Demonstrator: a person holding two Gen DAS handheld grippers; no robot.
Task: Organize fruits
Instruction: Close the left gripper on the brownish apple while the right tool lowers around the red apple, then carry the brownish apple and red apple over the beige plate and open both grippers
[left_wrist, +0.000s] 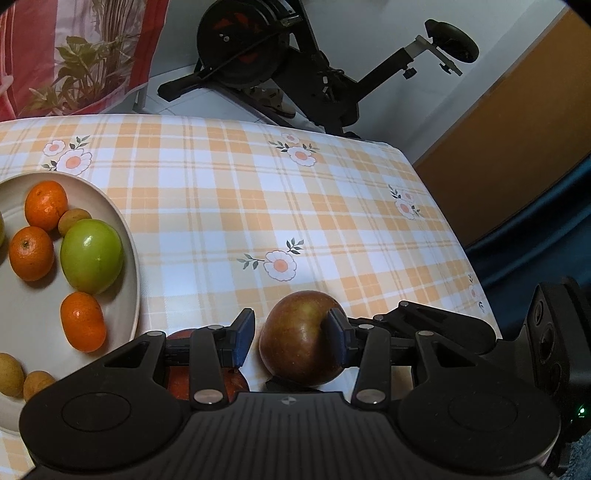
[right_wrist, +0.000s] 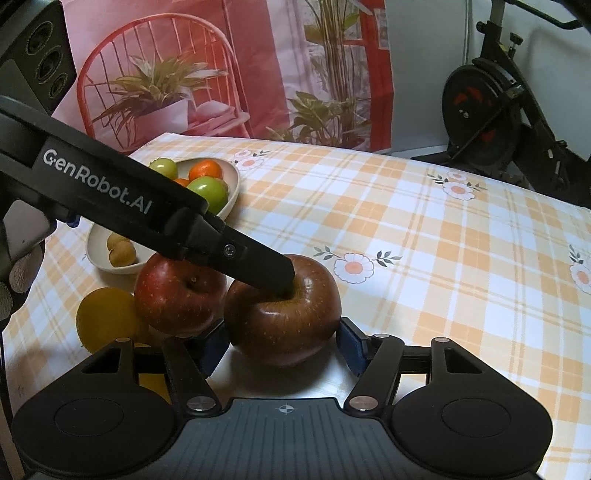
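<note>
Here, the darker apple (right_wrist: 282, 314) stands upright on the checked tabletop (left_wrist: 221, 206), near its front edge, and both tools meet on it. A redder apple (right_wrist: 179, 295) touches its left side. My right gripper (right_wrist: 282, 347) brackets the darker apple low down, its jaws spread with one blue pad at each flank. This placement suits a lift toward the plate (left_wrist: 131, 236) at the left. Whether the pads press on the skin I cannot tell, since the apple's bulge covers the left contact.

My left gripper (left_wrist: 291, 338) comes in from the left and above. One finger tip rests in the apple's stem hollow and the other hangs just beside the left flank, with a sliver of cloth showing between them. I read these jaws as part-spread and pinching nothing. I judge the finger in the hollow is there to steady the fruit against rolling.

The plate already holds tangerines (left_wrist: 46, 205), a green fruit (left_wrist: 91, 254) and small tan fruits (left_wrist: 11, 373), so the apples appear to be what is left to sort. A yellow-orange fruit (right_wrist: 107, 317) also lies loose on the tabletop, left of the redder apple.

Hidden or unclear:
- In the left wrist view the gripper body covers most of the redder apple.
- The left arm crosses the plate in the right wrist view.
- The plate's left part is cut off.
- The tan fruits are too small to name.
- A gloved hand (right_wrist: 18, 273) shows only at the frame's left edge.
</note>
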